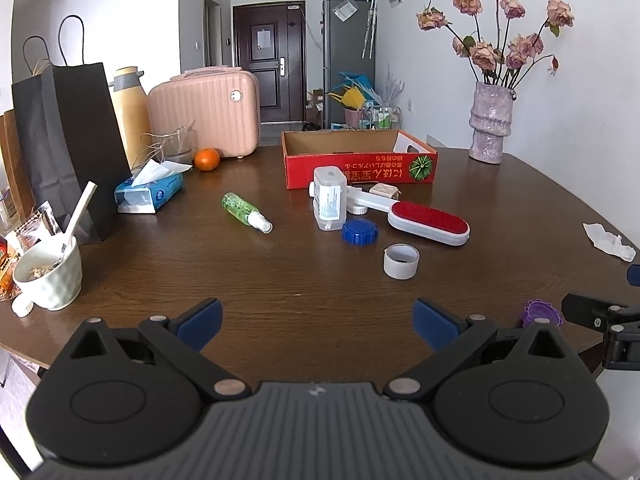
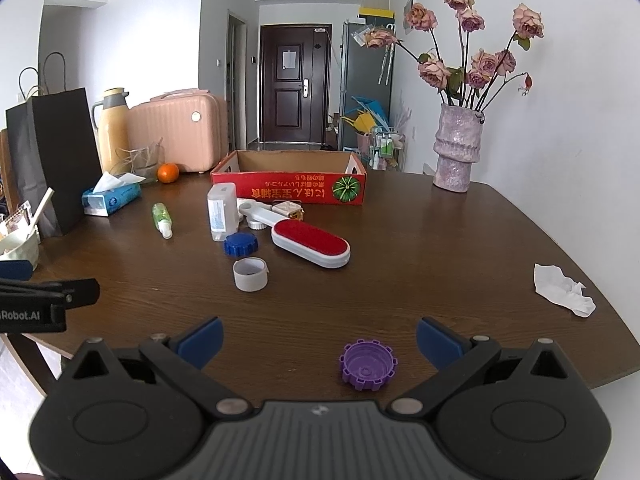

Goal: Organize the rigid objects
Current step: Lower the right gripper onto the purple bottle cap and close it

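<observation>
- Left tongs (image 1: 317, 320): wide, empty, above bare worktop (image 1: 280, 280).
- Right tongs (image 2: 319, 340): wide, empty; purple cap (image 2: 368, 365) lies between the fingers.
- "Robot.AI" reads at the right view's 9 o'clock edge, its start cut off.
- Red box (image 2: 290, 184), 12 o'clock: upside-down print, unreadable.
- Brush (image 2: 310, 248), blue cap (image 2: 240, 243), tape roll (image 2: 250, 275) near the box.

Both wrist views look low and forward across the bench (image 1: 280, 280) toward the far door; the right sits further right. Both share the red box (image 1: 360, 168) mid-frame.
</observation>
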Available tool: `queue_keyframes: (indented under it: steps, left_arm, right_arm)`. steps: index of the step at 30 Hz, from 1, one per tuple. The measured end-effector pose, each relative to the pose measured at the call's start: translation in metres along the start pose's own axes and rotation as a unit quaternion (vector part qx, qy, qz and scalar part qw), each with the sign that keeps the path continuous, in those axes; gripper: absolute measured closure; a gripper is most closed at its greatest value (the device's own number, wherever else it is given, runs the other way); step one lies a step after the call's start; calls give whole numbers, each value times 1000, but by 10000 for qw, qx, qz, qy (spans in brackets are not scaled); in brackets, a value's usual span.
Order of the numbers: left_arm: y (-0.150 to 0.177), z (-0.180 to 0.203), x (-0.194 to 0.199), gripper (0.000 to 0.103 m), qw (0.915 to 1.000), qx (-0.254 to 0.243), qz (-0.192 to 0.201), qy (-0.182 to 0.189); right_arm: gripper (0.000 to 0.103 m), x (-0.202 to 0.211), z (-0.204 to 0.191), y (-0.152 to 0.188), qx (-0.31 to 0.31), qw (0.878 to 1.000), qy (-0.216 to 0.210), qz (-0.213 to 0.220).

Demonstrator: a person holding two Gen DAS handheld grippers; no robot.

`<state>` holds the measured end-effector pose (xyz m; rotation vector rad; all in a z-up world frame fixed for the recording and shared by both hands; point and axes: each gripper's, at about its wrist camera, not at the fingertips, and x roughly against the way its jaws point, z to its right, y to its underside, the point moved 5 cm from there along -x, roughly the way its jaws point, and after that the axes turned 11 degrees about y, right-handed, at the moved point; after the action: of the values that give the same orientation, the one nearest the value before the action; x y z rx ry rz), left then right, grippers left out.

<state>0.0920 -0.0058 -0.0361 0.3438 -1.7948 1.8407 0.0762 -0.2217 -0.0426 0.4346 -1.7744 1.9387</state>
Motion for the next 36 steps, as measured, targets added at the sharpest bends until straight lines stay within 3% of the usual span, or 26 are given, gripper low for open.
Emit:
queue_keyframes:
  steps: [21,31,36]
  left_arm:
    - [-10,-2,-61,0,9992,59,-370,157]
    - [-13,-1,-89,0,9981,103,-558,232]
    - [-12,1,-103,0,9973,132,-676,270]
  right_arm:
    - [1,-61,5,3,-26,9994,5,-353]
    - [7,-94,14,19,-101,9981,-80,-606]
    - [18,-110,17,33,-59,9966,-72,-816]
